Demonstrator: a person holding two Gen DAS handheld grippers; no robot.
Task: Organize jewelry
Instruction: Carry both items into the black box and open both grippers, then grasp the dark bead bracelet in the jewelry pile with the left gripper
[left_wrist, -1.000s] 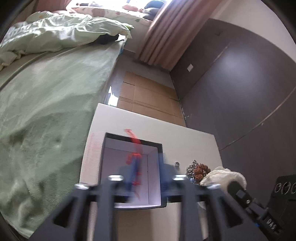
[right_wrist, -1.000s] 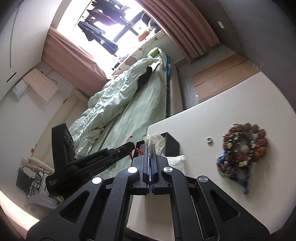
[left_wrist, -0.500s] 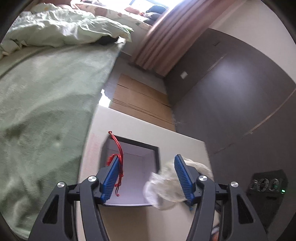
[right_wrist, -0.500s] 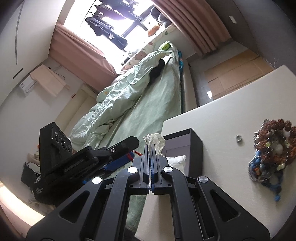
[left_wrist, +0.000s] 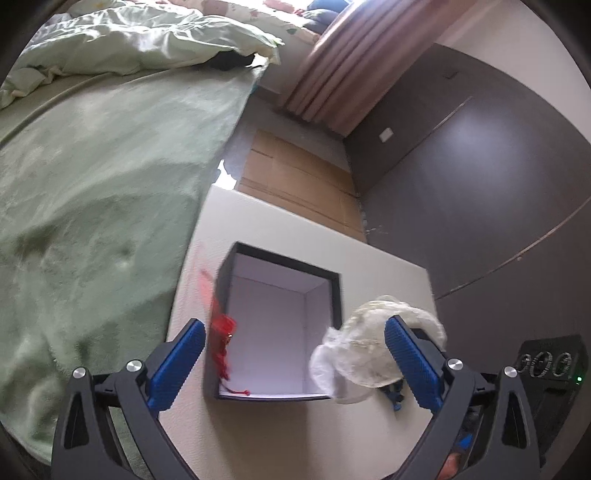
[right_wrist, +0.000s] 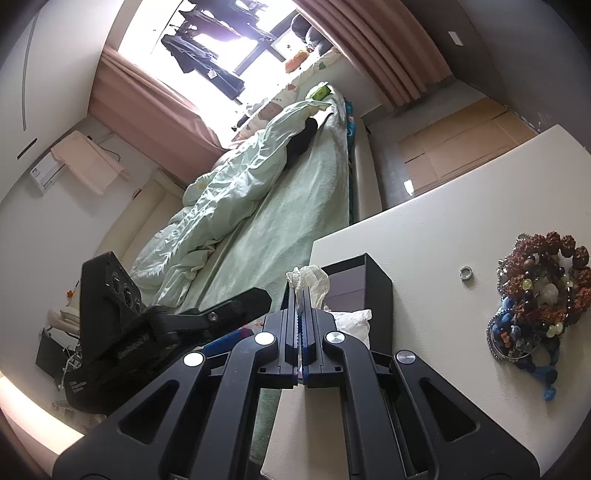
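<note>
A black box (left_wrist: 334, 295) with a white inside stands open on the cream table (left_wrist: 376, 277). My left gripper (left_wrist: 295, 354) hovers over its near end, jaws opening wide. A red cord bracelet (left_wrist: 221, 338), blurred, hangs loose by the box's left wall, clear of both pads. My right gripper (right_wrist: 300, 295) is shut on a crumpled clear plastic bag (right_wrist: 312, 278), held over the box (right_wrist: 373, 284). The same bag (left_wrist: 369, 350) shows by the left gripper's right pad. A heap of bead bracelets (right_wrist: 535, 295) and a small ring (right_wrist: 466, 274) lie on the table further right.
A bed with green covers (left_wrist: 92, 184) runs along the table's left edge. Flat cardboard (left_wrist: 295, 177) lies on the floor beyond the table. A dark wardrobe wall (left_wrist: 480, 166) stands to the right, and pink curtains (left_wrist: 332, 74) hang at the back.
The left jaws have spread from a narrow grip on the red cord to full width, and the cord has come off the left pad. The bag in the right gripper has edged nearer the box.
</note>
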